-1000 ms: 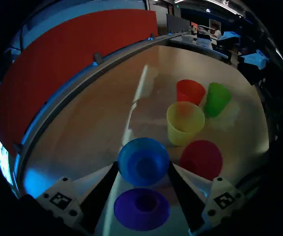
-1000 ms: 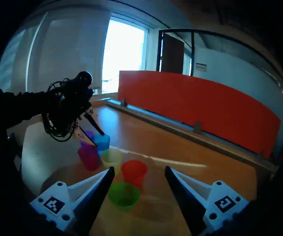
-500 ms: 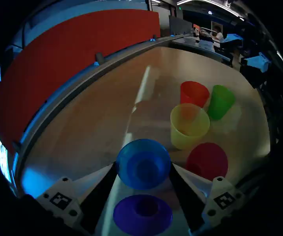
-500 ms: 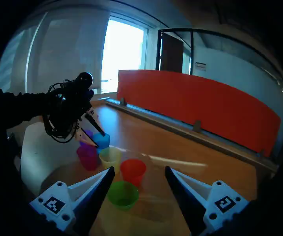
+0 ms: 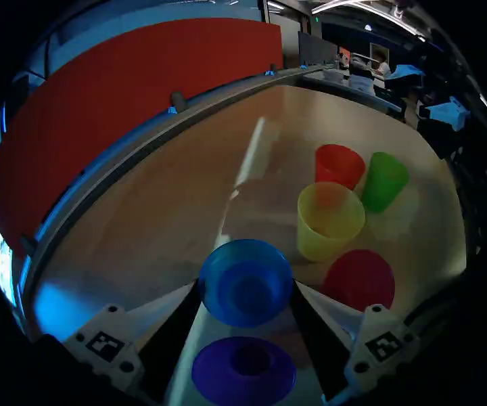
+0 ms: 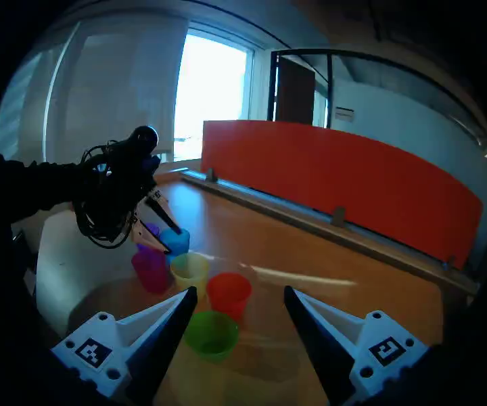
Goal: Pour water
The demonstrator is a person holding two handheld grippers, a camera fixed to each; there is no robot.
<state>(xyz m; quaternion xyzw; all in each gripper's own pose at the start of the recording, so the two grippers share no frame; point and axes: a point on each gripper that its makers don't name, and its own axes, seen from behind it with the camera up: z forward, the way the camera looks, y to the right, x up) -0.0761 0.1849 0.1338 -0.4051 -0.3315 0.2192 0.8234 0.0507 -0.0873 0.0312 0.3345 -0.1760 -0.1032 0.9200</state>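
Blue cup (image 5: 245, 282) sits on the wooden table (image 5: 169, 203), or just off it; I cannot tell which. It is at the near end of the cup cluster, between the two fingers of the left gripper (image 5: 245, 289). Both fingers lie against its wall, so I read the jaws as clamped on it, presumably so it can be carried and tipped. I cannot tell whether it holds water, because the inside is dark blue throughout. A purple cup (image 5: 243, 371) stands just behind it, toward the camera. Beyond it are a magenta cup (image 5: 358, 279), a yellow cup (image 5: 330, 220), an orange cup (image 5: 339, 166) and a green cup (image 5: 383, 181). They stand upright, mouths up and close together, and each looks reachable as a pour target. The yellow cup is nearest the blue cup's rim, so it is the likely receiver. In the right gripper view, the right gripper (image 6: 239, 291) hangs above the green cup's end of the cluster with its jaws spread and nothing between them. I judge it to be on standby. A long red partition (image 5: 108, 101) borders the table. Writing: no brand or print is visible on any cup. There are square black-and-white coded markers (image 6: 92, 352) on the fingers. A small wall sign (image 6: 341, 115) is too small to read.
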